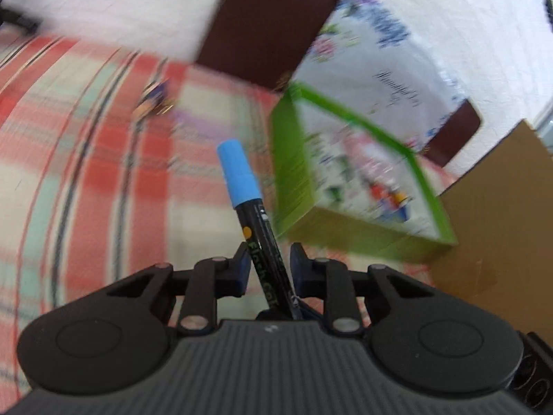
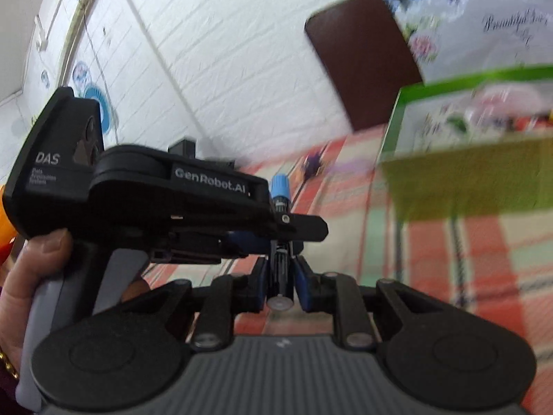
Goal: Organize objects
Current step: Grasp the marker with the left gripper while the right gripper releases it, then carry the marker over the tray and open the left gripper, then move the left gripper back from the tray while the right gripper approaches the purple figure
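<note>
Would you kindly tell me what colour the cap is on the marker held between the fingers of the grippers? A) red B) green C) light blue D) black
C: the marker has a black barrel topped by a light blue cap, which points toward the green-rimmed box.
</note>
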